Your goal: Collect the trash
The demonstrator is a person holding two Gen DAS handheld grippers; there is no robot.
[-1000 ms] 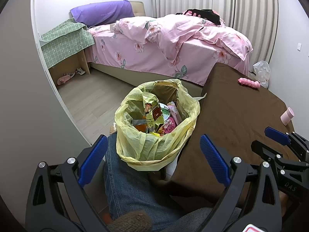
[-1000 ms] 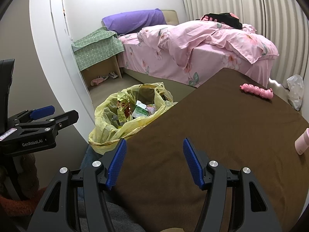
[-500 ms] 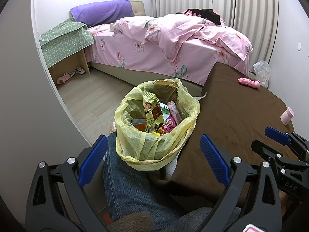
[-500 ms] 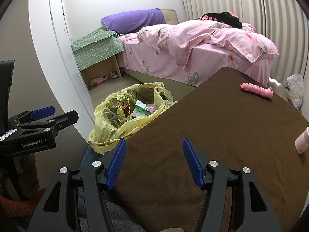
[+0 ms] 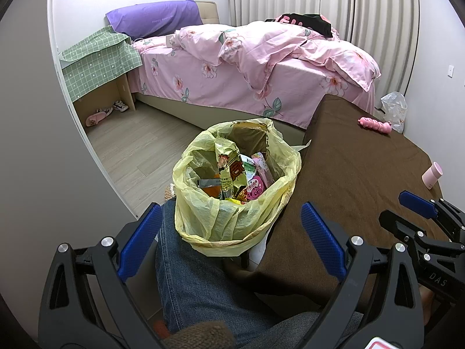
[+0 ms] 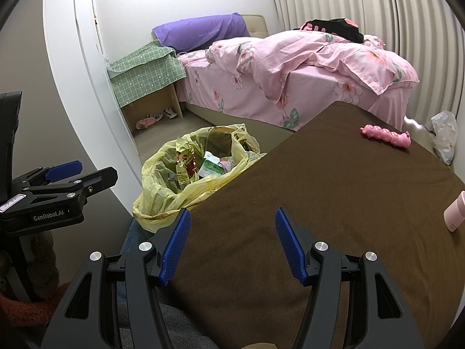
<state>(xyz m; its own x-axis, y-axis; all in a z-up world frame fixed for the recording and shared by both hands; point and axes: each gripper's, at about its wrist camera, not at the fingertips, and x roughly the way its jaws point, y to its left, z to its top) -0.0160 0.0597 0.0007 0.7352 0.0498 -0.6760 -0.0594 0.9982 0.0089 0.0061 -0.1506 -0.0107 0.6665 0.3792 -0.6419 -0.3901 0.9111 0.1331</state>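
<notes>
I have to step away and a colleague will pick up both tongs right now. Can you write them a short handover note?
Left tongs: open, empty, aimed at the yellow-lined trash bin.
Right tongs: open, empty, over the brown table.
Done: wrappers already sit in the bin, which stands at the table's left edge.
Left: no loose trash shows on the table, only a pink toy and a pink cylinder, probably not trash. A white plastic bag beyond the far corner may need checking.

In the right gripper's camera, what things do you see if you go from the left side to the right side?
left gripper → yellow trash bag → right gripper → pink caterpillar toy → pink cup
</notes>
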